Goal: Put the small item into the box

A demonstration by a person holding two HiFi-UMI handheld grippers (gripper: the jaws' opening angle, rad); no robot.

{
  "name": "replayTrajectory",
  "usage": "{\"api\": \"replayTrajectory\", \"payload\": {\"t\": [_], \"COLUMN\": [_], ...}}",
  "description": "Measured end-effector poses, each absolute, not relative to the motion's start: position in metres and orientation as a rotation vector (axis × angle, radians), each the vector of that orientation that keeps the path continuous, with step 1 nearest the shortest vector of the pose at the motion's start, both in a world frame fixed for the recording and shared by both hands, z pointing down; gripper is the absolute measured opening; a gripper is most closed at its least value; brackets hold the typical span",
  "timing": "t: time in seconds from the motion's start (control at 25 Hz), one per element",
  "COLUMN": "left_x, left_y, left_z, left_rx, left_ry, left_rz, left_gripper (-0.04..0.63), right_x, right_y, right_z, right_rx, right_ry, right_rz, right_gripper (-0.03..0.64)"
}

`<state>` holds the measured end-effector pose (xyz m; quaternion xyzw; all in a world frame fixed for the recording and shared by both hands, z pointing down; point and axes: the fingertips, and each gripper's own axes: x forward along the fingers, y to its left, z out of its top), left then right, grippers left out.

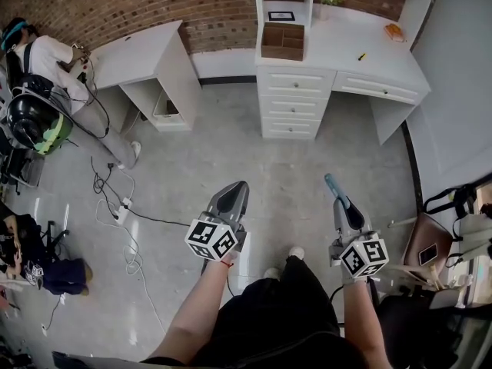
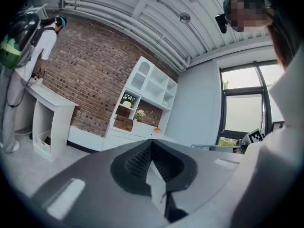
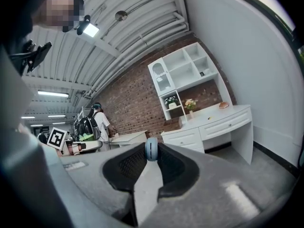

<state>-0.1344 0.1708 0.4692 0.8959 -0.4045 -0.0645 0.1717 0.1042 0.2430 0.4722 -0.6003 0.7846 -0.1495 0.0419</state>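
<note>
**Head view.** Standing position on open floor (image 1: 231, 144), well apart from the white desk (image 1: 346, 52). Brown open-topped box (image 1: 282, 41) on the desk top, against the shelf unit. Left gripper (image 1: 237, 187) held low and pointed forward, with nothing showing at its tip. Right gripper (image 1: 337, 194) likewise forward, with a small blue item (image 1: 330, 181) standing out past its tip. Second person (image 1: 46, 60) at another desk, far left and uninvolved.

**Left gripper view.** Left gripper (image 2: 151, 145) with jaws brought together, ribbed pads meeting at the tip and nothing between them. Box (image 2: 124, 123) visible far ahead on the desk.

**Right gripper view.** Right gripper (image 3: 151, 156) closed on the blue item (image 3: 151, 149). Item clamped at the very tip only, upper edge rounded and standing proud of the pads.

**Handling, judged.**
- Small and probably very light, so weight is no concern.
- Smooth-looking surface and rounded outline, so liable to slip or roll if the pinch slackens.
- Stiff or soft: cannot tell.
- Shallow tip hold leaves little margin. A steady carry and a release low inside the box are advisable, rather than a drop from above.
- Best hold across the two flat sides, as now.
</note>
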Motion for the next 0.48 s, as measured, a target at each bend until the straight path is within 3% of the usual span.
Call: {"api": "replayTrajectory", "payload": {"t": [0.48], "left_x": [-0.112], "left_y": [0.090], "left_z": [0.469], "left_rx": [2.522], "left_ry": [-1.187], "left_rz": [-0.210], "left_gripper": [0.002], "right_x": [0.125], "right_y": [0.150], "right_z": [0.471], "right_rx": [-1.777], "right_ry": [2.442], "right_rz": [-0.451], "right_gripper": [0.064]}}
